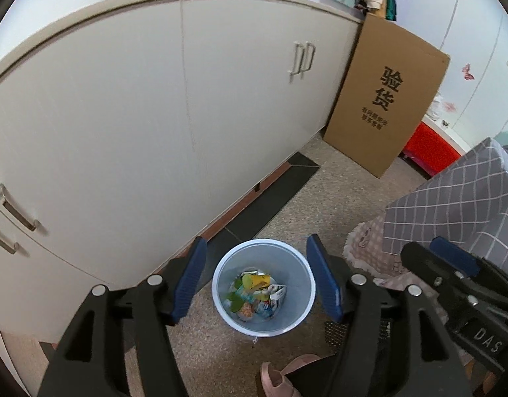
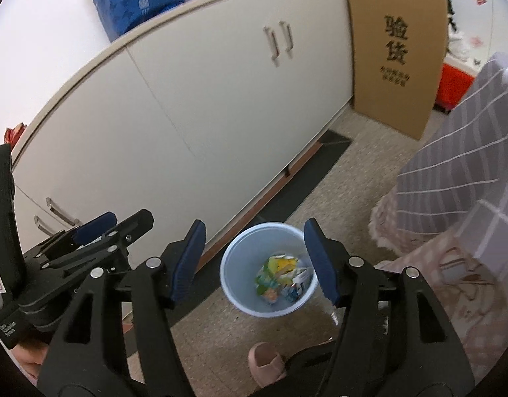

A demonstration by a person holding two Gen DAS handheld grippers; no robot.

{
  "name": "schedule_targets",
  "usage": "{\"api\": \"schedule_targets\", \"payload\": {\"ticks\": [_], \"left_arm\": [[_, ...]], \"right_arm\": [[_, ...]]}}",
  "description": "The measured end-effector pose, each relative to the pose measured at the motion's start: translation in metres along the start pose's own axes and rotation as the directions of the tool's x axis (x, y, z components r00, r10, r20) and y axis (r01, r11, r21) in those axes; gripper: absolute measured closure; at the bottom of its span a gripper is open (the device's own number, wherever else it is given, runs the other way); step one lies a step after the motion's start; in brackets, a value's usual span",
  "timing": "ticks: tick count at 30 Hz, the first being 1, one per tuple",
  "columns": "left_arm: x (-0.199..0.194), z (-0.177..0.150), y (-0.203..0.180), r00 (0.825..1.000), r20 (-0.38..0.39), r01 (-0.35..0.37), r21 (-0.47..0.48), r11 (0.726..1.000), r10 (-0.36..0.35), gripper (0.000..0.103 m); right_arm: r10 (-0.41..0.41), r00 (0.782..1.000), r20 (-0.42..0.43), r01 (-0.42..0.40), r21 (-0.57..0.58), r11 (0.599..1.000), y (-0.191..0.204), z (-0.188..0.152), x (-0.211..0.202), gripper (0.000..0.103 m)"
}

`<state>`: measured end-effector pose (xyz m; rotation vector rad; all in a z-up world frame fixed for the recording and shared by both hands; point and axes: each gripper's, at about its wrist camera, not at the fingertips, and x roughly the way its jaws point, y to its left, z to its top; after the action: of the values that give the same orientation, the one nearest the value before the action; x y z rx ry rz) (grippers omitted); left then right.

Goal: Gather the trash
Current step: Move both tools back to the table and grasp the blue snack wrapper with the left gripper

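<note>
A light blue trash bin point(image 1: 301, 304) stands on the speckled floor beside the white cabinet, and it also shows in the right wrist view point(image 2: 235, 271). Colourful wrappers and paper trash point(image 1: 255, 296) lie inside it, also seen in the right wrist view point(image 2: 282, 278). My left gripper point(image 1: 258, 278) is open and empty, held above the bin. My right gripper point(image 2: 254, 261) is open and empty, also above the bin. The right gripper appears at the right edge of the left wrist view point(image 1: 458, 281); the left gripper appears at the left of the right wrist view point(image 2: 88, 235).
A white cabinet point(image 1: 154, 106) runs along the left. A tall cardboard box point(image 1: 386, 99) leans at its far end. A grey checked cloth point(image 1: 452, 205) covers furniture on the right. A pink slipper point(image 1: 277, 377) is on the floor below the bin. A dark mat point(image 1: 273, 195) lies by the cabinet base.
</note>
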<state>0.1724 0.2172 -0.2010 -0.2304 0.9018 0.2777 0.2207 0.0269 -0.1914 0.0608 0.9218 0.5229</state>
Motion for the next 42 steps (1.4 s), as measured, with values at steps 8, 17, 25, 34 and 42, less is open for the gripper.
{"api": "schedule_targets", "payload": {"ticks": [8, 17, 25, 34, 42], "left_arm": [[-0.032, 0.003, -0.038, 0.998, 0.051, 0.042, 0.06, 0.997, -0.045, 0.038], [-0.077, 0.012, -0.126, 0.971, 0.071, 0.213, 0.177, 0.961, -0.229, 0.036], [-0.104, 0.013, -0.257, 0.908, -0.02, 0.395, 0.368, 0.841, -0.418, 0.036], [-0.095, 0.004, -0.39, 0.864, -0.153, 0.474, 0.567, 0.673, -0.48, 0.036], [-0.067, -0.003, -0.461, 0.913, -0.123, 0.347, 0.735, 0.582, -0.389, 0.036]], "right_arm": [[-0.05, 0.992, 0.12, 0.048, 0.026, 0.999, -0.023, 0.0, -0.068, 0.039], [-0.155, 0.946, 0.284, 0.106, 0.18, 0.978, -0.1, -0.012, -0.174, 0.035], [-0.325, 0.884, 0.336, 0.193, 0.372, 0.908, -0.197, -0.036, -0.245, 0.034], [-0.371, 0.884, 0.286, 0.184, 0.517, 0.836, -0.281, -0.063, -0.272, 0.034], [-0.356, 0.899, 0.255, 0.16, 0.566, 0.809, -0.309, -0.071, -0.261, 0.03]]}}
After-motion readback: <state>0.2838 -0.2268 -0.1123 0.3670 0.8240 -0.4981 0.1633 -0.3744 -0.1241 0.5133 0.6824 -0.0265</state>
